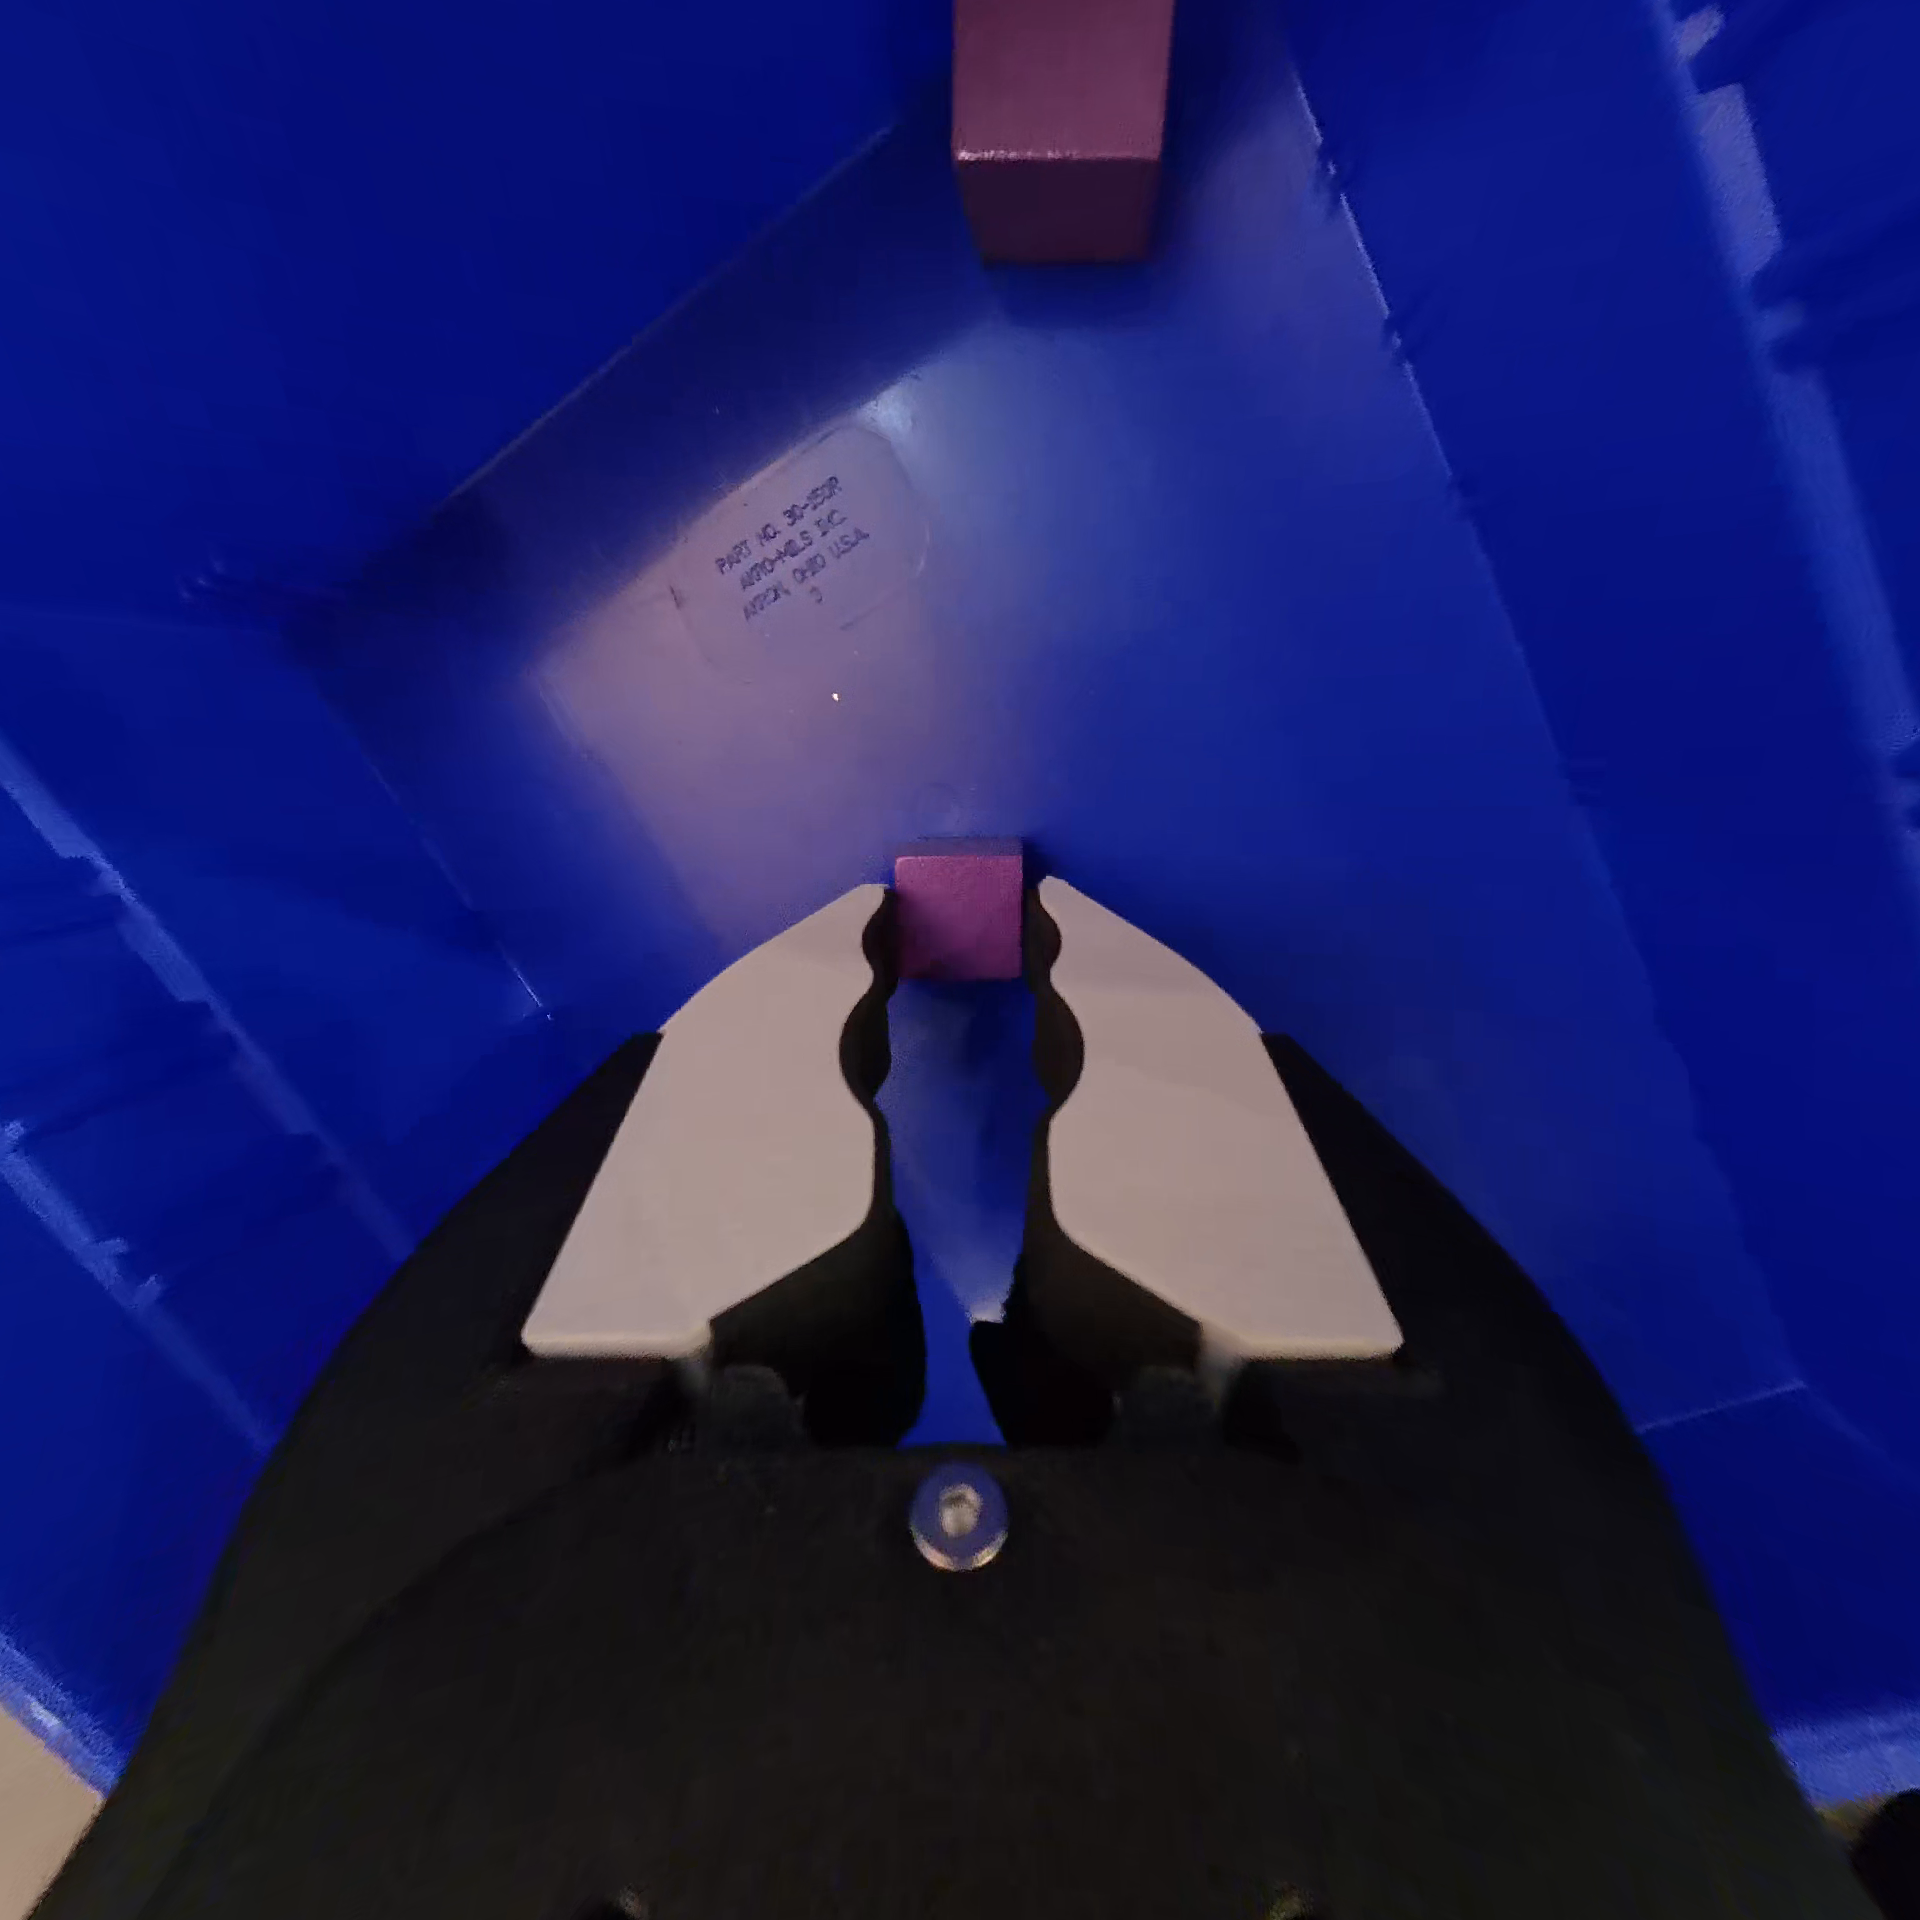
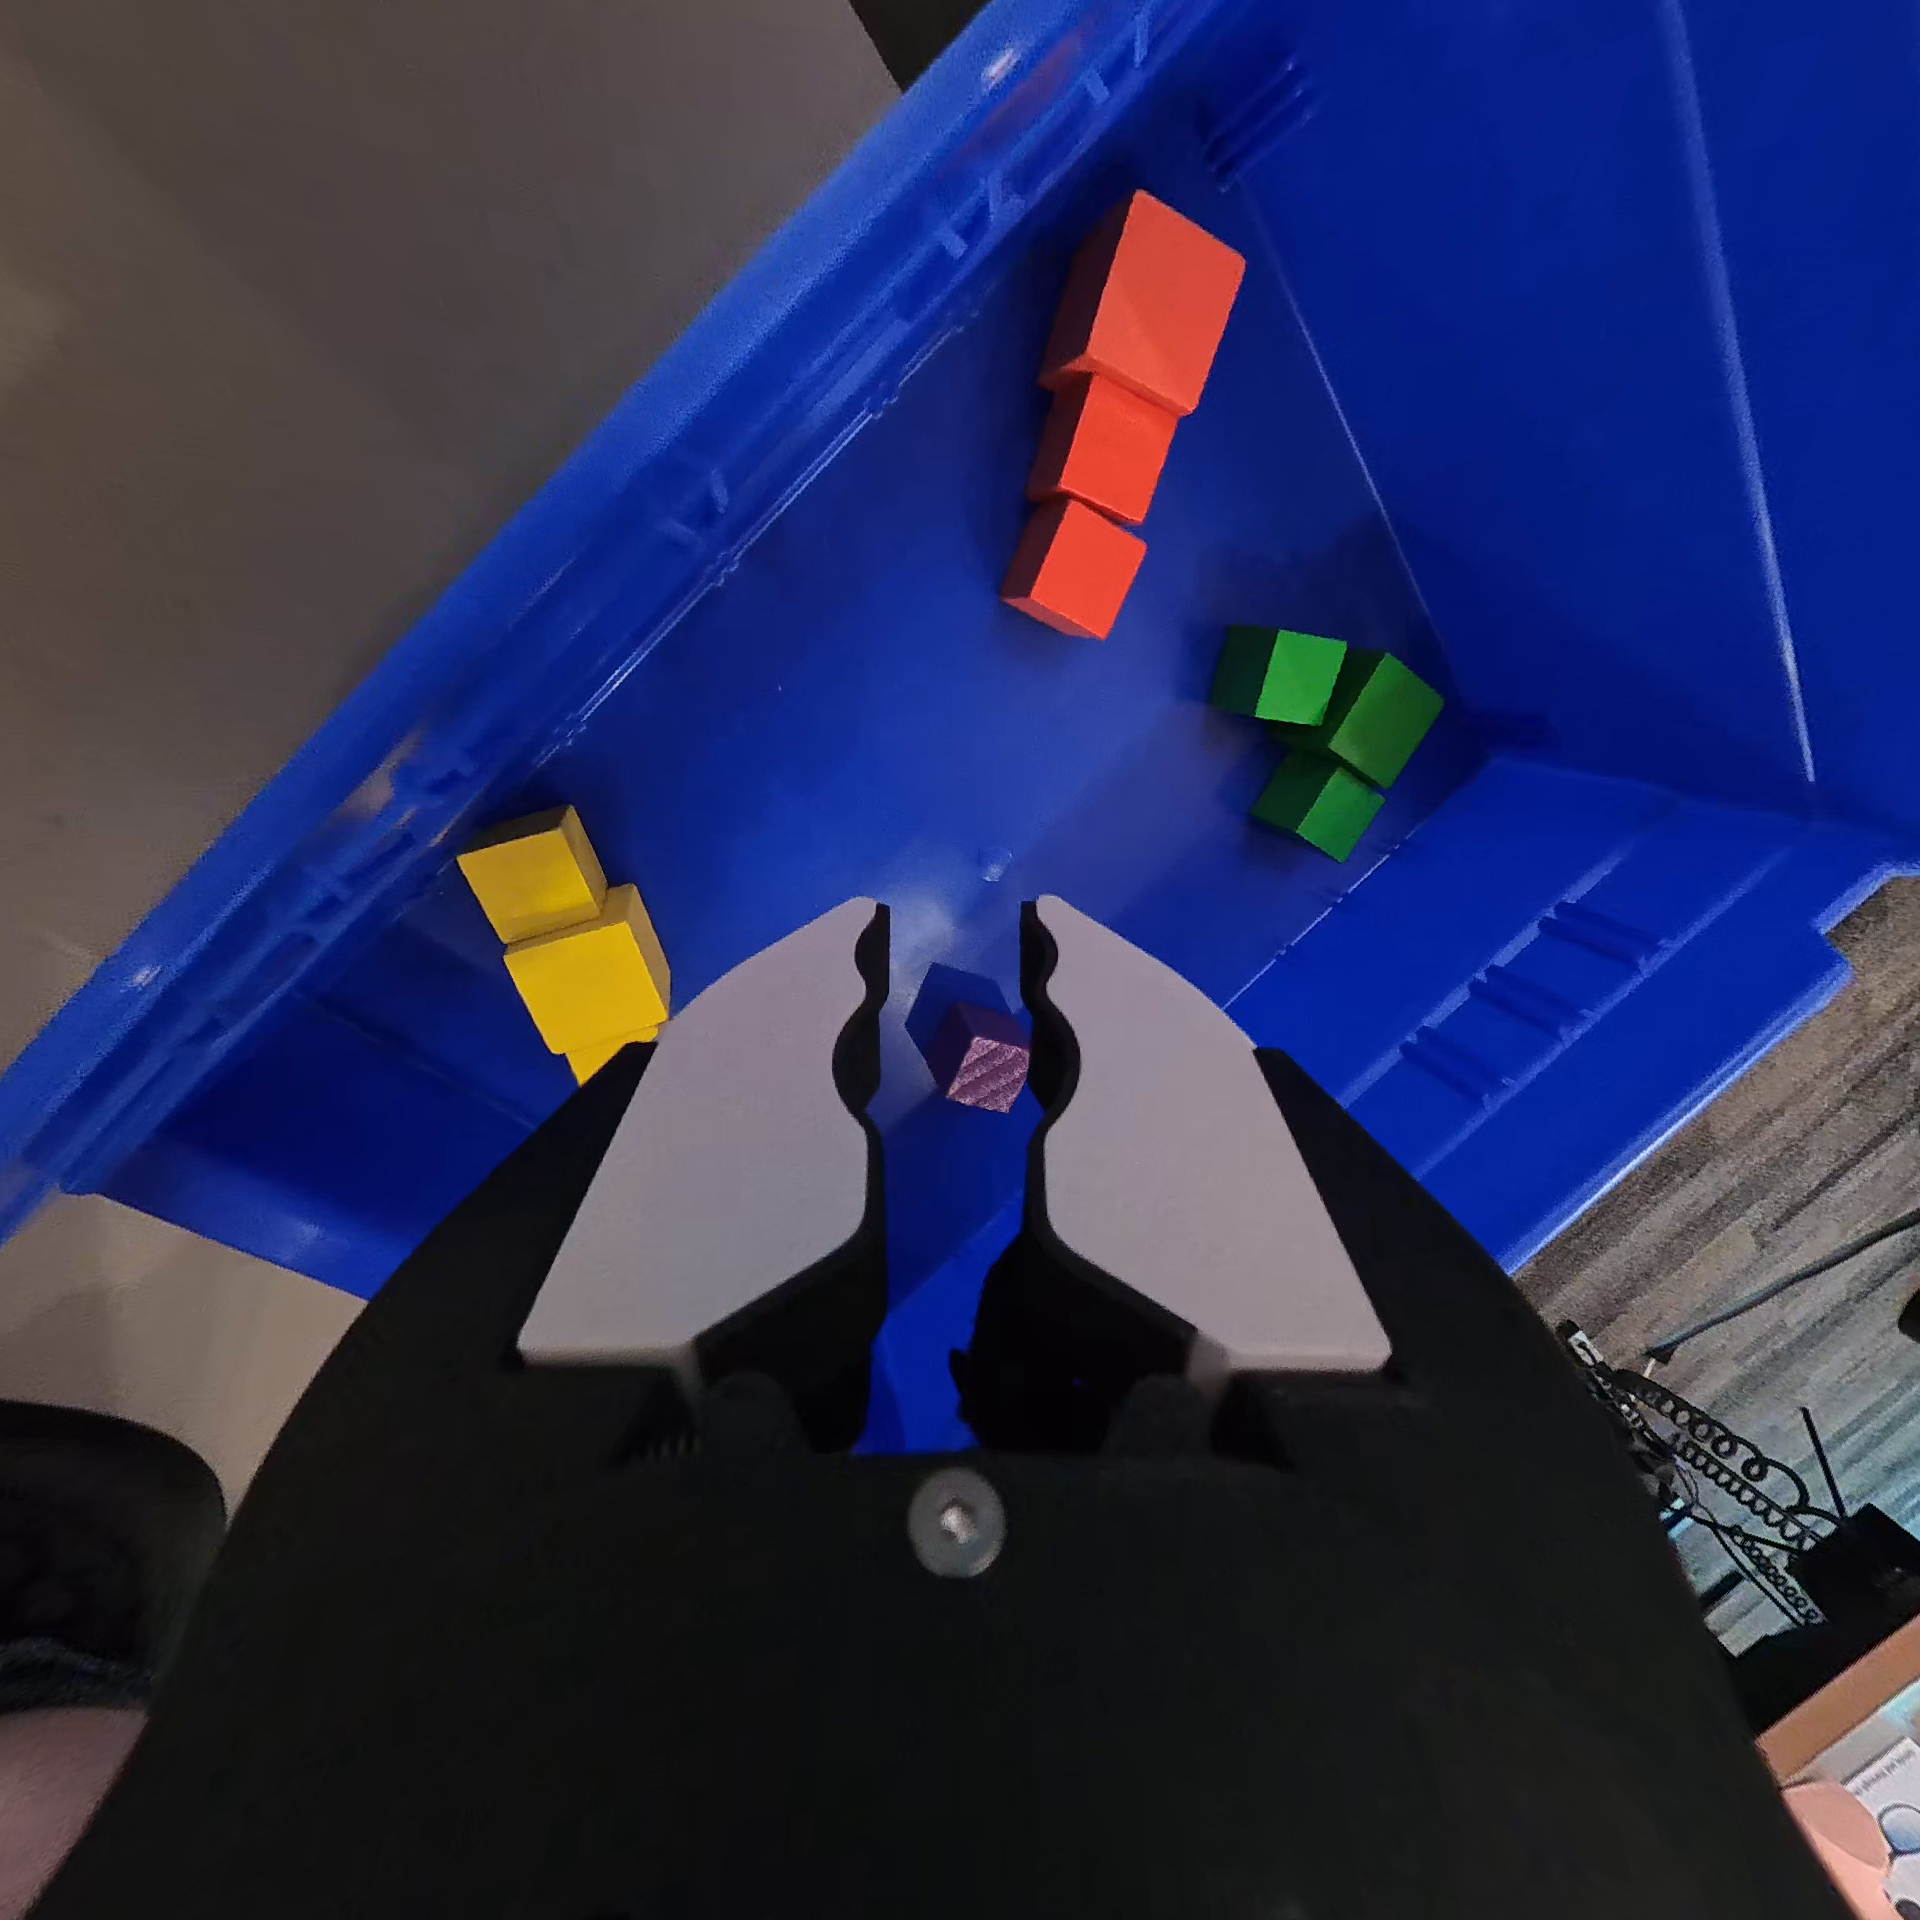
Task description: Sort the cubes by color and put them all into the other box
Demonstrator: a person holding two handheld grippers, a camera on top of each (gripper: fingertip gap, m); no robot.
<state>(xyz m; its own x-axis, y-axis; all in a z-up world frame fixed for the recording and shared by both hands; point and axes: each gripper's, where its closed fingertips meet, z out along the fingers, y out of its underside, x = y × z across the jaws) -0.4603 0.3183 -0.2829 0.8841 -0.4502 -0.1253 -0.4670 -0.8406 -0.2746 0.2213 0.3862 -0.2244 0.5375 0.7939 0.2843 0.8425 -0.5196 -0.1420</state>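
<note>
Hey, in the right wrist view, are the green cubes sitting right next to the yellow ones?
No, the green cubes cluster in the bin's far right corner, the yellow cubes along its left wall.

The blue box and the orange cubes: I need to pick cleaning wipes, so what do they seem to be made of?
Blue box: looks like moulded plastic, glossy, with ribbed walls and soft reflections. Orange cubes: probably painted wood, matte, with crisp edges and flat colour, though the coating hides any grain.

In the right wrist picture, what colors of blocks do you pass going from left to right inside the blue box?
Yellow cubes → purple cube between the right gripper's fingers → orange cubes → green cubes.
</note>
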